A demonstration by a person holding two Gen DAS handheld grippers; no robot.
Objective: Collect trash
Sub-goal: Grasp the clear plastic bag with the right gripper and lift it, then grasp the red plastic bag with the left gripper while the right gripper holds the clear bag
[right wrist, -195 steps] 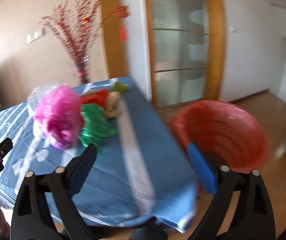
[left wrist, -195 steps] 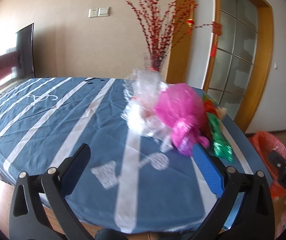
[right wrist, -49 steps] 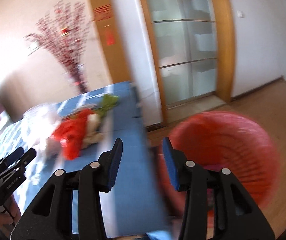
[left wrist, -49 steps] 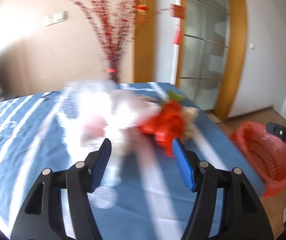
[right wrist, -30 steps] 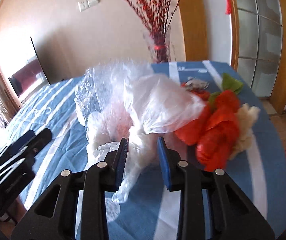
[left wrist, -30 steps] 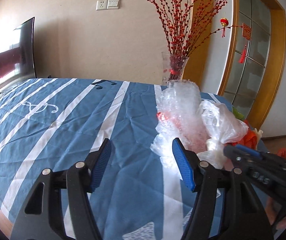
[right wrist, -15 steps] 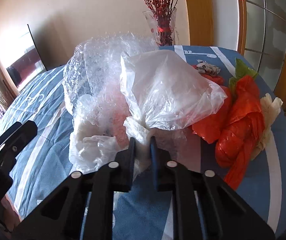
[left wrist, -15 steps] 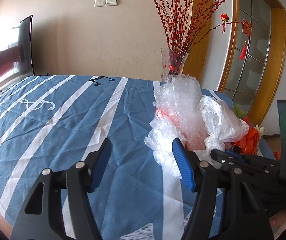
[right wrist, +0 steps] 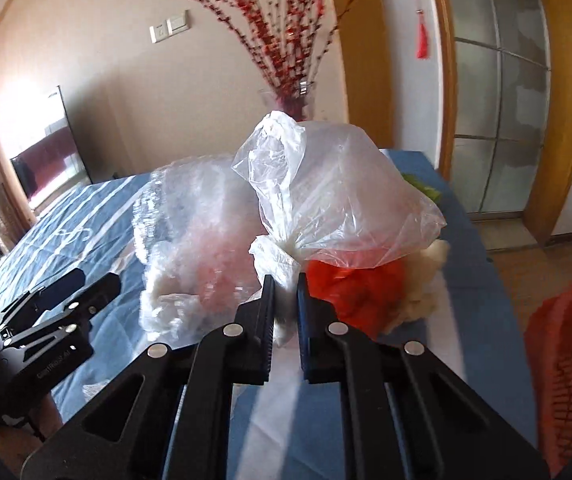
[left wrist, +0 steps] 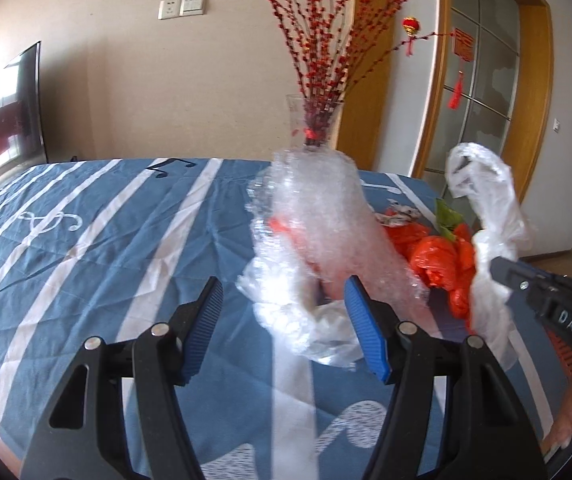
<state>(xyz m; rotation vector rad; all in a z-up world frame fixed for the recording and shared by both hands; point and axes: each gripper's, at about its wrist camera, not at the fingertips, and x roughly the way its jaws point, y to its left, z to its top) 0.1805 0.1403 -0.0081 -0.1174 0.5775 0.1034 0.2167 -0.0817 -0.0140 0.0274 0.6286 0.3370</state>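
We've got the clear plastic bag [right wrist: 338,196] pinched by its bunched neck in our right gripper [right wrist: 285,304], jaws clamped tight on the plastic, and the bag puffs up above the fingers, off the table. In the left wrist view the same bag [left wrist: 490,216] hangs at the right edge, over the orange plastic trash.

Right next to it sits a tall crumpled wad of bubble wrap [left wrist: 318,216] on the blue striped tablecloth [left wrist: 86,240], with more clear film [left wrist: 306,320] spilling out at its base. Our left gripper [left wrist: 284,316] is spread open with nothing in it, hovering just in front of that wad, the right-hand blue pad overlapping the film in view; can't tell if it's actually touching.

Behind the bag there's crumpled orange plastic [right wrist: 358,292], something whitish and fluffy [right wrist: 426,280] beside it, and a bit of green [left wrist: 446,218] further back.

Off the table's right edge is a red mesh basket [right wrist: 566,360]. A glass vase of red branches [left wrist: 314,120] stands behind the table.
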